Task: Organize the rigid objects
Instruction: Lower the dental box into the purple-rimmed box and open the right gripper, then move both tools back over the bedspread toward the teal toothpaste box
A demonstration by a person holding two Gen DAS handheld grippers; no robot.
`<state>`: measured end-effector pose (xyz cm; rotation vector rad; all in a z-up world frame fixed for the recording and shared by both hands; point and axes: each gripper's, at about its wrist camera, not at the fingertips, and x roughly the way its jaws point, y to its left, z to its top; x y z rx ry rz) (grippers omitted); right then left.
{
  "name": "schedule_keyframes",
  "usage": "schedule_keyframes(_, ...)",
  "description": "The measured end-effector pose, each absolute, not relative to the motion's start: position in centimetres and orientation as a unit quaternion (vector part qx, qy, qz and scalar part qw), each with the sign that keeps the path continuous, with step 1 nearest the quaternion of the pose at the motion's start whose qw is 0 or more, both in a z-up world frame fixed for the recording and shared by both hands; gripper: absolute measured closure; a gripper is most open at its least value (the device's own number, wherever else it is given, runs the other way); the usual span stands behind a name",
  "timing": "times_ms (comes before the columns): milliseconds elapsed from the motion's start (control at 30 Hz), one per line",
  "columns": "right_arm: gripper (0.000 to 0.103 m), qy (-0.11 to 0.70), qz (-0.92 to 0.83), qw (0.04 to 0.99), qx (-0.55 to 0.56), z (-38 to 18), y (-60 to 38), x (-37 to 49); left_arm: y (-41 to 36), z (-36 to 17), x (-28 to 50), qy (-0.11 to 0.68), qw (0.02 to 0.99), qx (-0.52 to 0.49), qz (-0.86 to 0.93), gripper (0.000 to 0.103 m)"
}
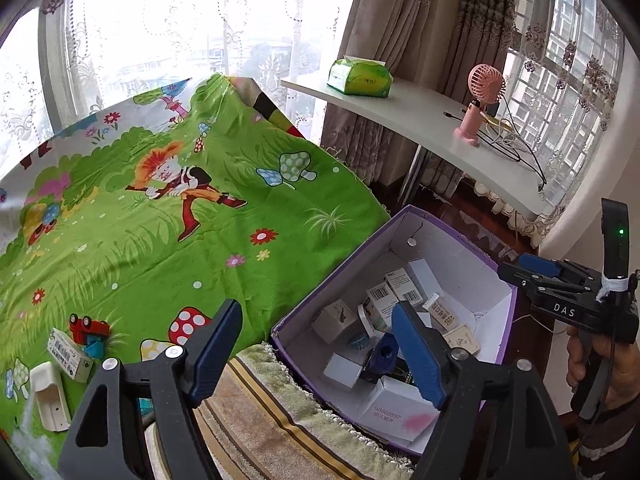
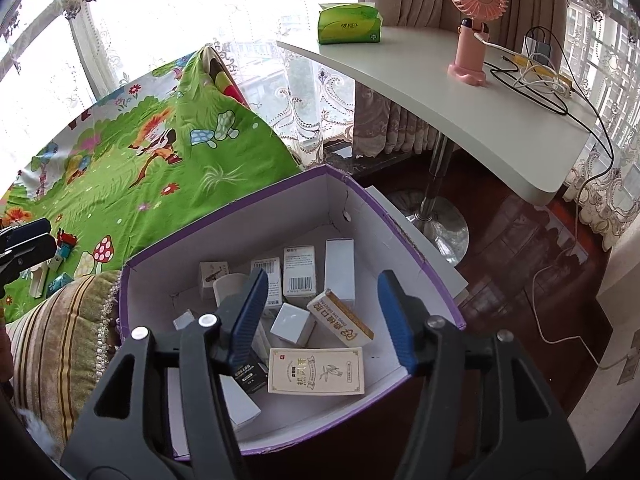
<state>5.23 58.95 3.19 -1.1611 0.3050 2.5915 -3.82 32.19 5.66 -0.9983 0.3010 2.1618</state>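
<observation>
While a green cartoon-print cloth covers the surface at far left, three loose items lie near its corner: a white barcoded box, a red toy car and a white plastic holder. Moving right, the left gripper hangs with its blue-padded fingers spread wide and nothing between them, straddling a striped cushion and the edge of a purple cardboard box. Inside that box sit many small cartons, including a cream carton lying flat. Farther right, the right gripper hovers over the box, released and empty. Beyond stands a white table with a pink fan.
</observation>
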Motion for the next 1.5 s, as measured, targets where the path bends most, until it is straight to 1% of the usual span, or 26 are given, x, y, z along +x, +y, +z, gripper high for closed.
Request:
schedule_keyframes(33, 0.033, 0.103, 0.9, 0.143, -0.398, 3.5, 58.7, 5.3, 32.1, 6.1, -3.5, 0.119, 0.359, -0.375, 0.846, 0.017)
schedule_keyframes(167, 0.027, 0.1, 0.907, 0.138, -0.385, 4.5, 57.8, 5.0, 31.2, 7.7, -2.8, 0.12, 0.342, -0.338, 0.868, 0.015)
schedule_keyframes(233, 0.02, 0.088, 0.91, 0.143, -0.378, 5.1, 57.1, 4.8, 30.5, 8.2, -2.7, 0.112, 0.342, -0.326, 0.874, 0.015)
schedule_keyframes(300, 0.01, 0.071, 0.913, 0.147, -0.374, 5.7, 56.1, 4.6, 29.8, 8.4, -2.4, 0.106, 0.344, -0.309, 0.88, 0.015)
schedule_keyframes(500, 0.003, 0.03, 0.915, 0.169, -0.366, 6.8, 53.1, 3.6, 27.4, 8.8, -2.8, 0.102, 0.331, -0.308, 0.886, 0.015)
schedule_keyframes(600, 0.002, 0.014, 0.922, 0.163, -0.351, 7.1, 51.6, 3.2, 25.4, 8.7, -3.3, 0.089, 0.315, -0.314, 0.891, 0.015)
schedule_keyframes(733, 0.002, 0.02, 0.929, 0.149, -0.338, 7.4, 50.1, 2.7, 21.6, 8.3, -4.2, 0.065, 0.295, -0.329, 0.895, 0.015)
schedule_keyframes(933, 0.002, 0.06, 0.93, 0.076, -0.356, 7.1, 48.0, 1.6, 15.0, 6.6, -6.1, 0.028, 0.234, -0.359, 0.903, 0.015)
schedule_keyframes(1067, 0.002, 0.054, 0.927, 0.039, -0.369, 6.5, 45.1, 0.7, 11.2, 5.4, -7.1, 0.01, 0.2, -0.378, 0.904, 0.015)
schedule_keyframes(1267, 0.002, 0.058, 0.917, -0.001, -0.395, 5.6, 41.6, -0.8, 7.6, 4.3, -8.0, -0.004, 0.166, -0.402, 0.901, 0.015)
schedule_keyframes(1500, 0.002, 0.056, 0.905, -0.03, -0.421, 4.7, 38.1, -2.5, 5.2, 3.3, -9.0, -0.019, 0.149, -0.424, 0.893, 0.015)
